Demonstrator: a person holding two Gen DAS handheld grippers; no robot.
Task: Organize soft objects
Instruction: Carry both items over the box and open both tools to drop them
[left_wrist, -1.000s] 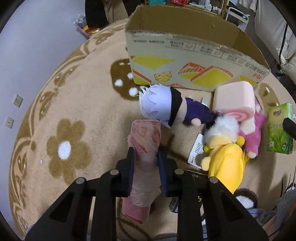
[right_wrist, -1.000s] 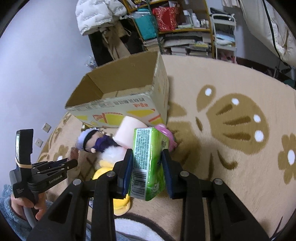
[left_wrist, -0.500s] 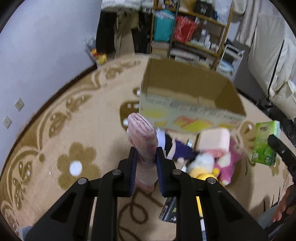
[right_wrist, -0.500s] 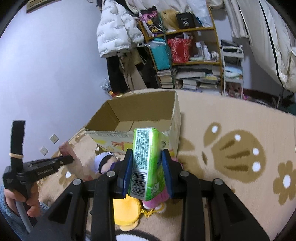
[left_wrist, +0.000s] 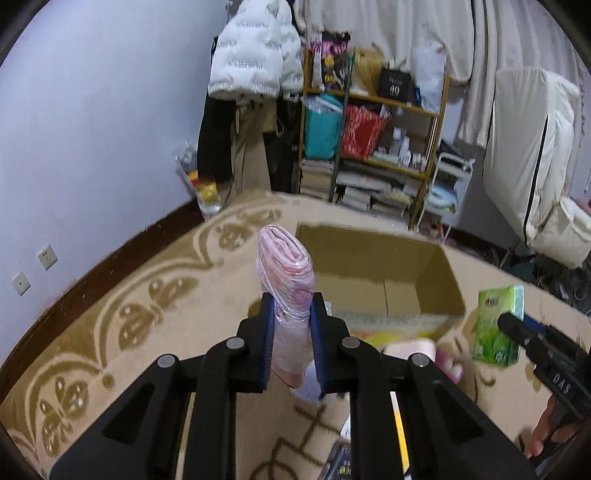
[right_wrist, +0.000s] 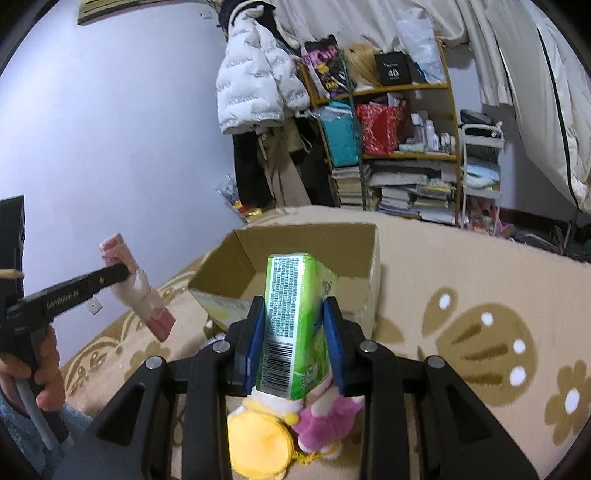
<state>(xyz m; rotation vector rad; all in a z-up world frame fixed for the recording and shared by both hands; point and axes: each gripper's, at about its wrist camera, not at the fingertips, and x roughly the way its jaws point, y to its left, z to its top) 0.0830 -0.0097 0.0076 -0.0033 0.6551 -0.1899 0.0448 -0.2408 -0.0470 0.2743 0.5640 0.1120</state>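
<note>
My left gripper (left_wrist: 291, 332) is shut on a pink rolled bundle in clear wrap (left_wrist: 286, 273), held in the air in front of the open cardboard box (left_wrist: 384, 266). The bundle also shows in the right wrist view (right_wrist: 136, 288). My right gripper (right_wrist: 293, 332) is shut on a green tissue pack (right_wrist: 295, 317), lifted in front of the box (right_wrist: 295, 251). The pack also shows at the right of the left wrist view (left_wrist: 500, 325). A yellow plush (right_wrist: 258, 443) and a pink plush (right_wrist: 328, 413) lie on the carpet below.
The beige flower-patterned carpet (right_wrist: 480, 314) covers the floor. A cluttered shelf with books (left_wrist: 373, 147) and hanging coats (left_wrist: 255, 55) stand behind the box. A purple wall (left_wrist: 92, 129) is at the left. A pink roll-cake plush (left_wrist: 410, 349) lies in front of the box.
Both grippers have risen from the carpet with their loads. The pink bundle and the tissue pack now hang higher, facing the box opening. The plush toys stay on the carpet.
</note>
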